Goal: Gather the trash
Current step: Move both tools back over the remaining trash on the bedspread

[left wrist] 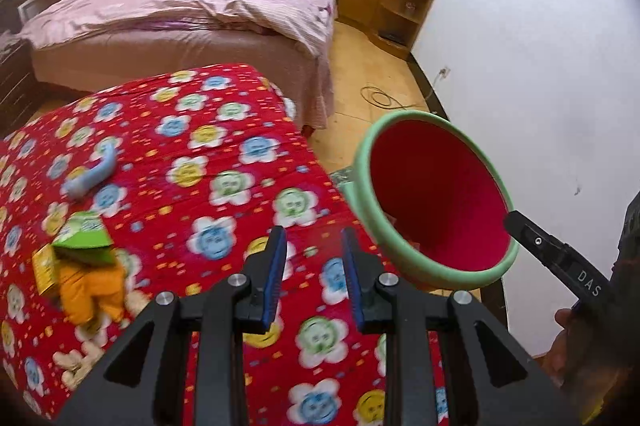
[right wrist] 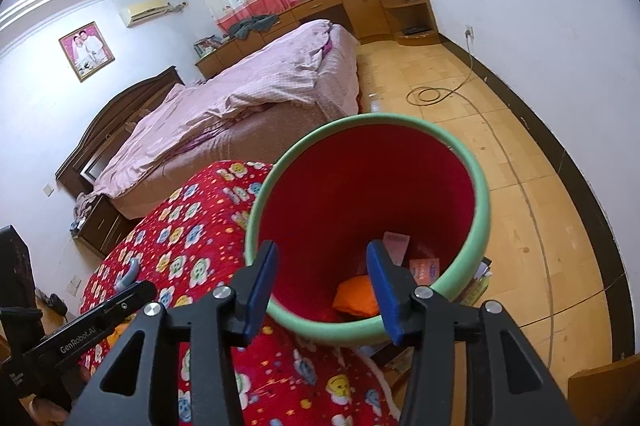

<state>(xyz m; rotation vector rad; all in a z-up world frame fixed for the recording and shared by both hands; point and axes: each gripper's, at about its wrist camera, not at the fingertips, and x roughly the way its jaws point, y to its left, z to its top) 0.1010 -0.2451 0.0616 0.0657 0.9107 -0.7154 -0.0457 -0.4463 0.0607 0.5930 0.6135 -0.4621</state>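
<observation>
The right gripper (right wrist: 322, 286) hangs over the mouth of the red bin (right wrist: 472, 210) with its green rim, its jaws apart and nothing between them; an orange wrapper (right wrist: 354, 296) and some paper pieces (right wrist: 424, 270) already lie at the bottom, so this drop looks done. The left gripper (left wrist: 314, 274) is also unclenched and empty, above the red flowered blanket (left wrist: 224, 154); more trash waits there, a green carton (left wrist: 86, 240) touching an orange wrapper (left wrist: 90, 292), at the left of the left wrist view. For the next pick I would open the left jaws wider, come down on the carton from above, and close on it alone; the pale blue curved object (left wrist: 94, 174) farther back can wait.
</observation>
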